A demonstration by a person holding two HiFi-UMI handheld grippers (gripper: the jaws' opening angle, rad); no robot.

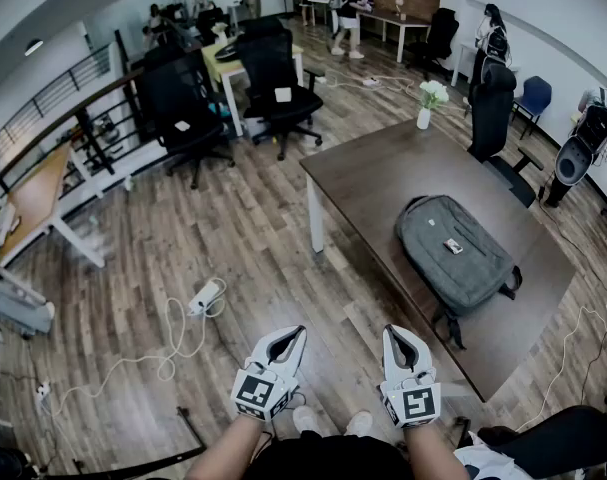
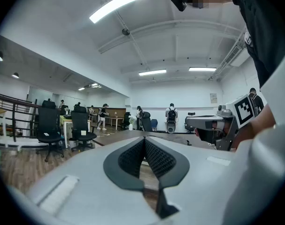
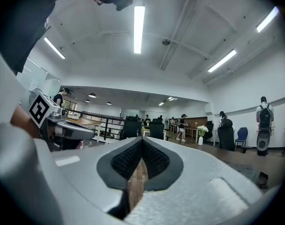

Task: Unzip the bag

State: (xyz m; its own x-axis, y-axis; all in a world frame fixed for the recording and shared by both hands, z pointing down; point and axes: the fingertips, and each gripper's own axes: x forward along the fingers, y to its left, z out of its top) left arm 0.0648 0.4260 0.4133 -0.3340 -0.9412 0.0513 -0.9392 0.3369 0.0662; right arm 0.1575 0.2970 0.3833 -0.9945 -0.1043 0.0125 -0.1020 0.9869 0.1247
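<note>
A grey backpack (image 1: 455, 251) lies flat on the dark brown table (image 1: 383, 173), with a small tag on its top. Both grippers hang over the wooden floor, short of the table's near corner and well away from the bag. My left gripper (image 1: 289, 334) is shut with nothing in it, tips touching (image 2: 143, 139). My right gripper (image 1: 397, 333) is shut and empty too, its black pads meeting at the tip (image 3: 142, 140). The table's edge (image 2: 133, 134) shows beyond the left jaws. The bag's zipper is too small to make out.
A white vase with flowers (image 1: 426, 103) stands at the table's far corner. Black office chairs (image 1: 278, 88) sit beyond the table. A power strip and white cable (image 1: 203, 298) lie on the floor to the left. A railing (image 1: 53, 118) runs along the left; people stand at the back.
</note>
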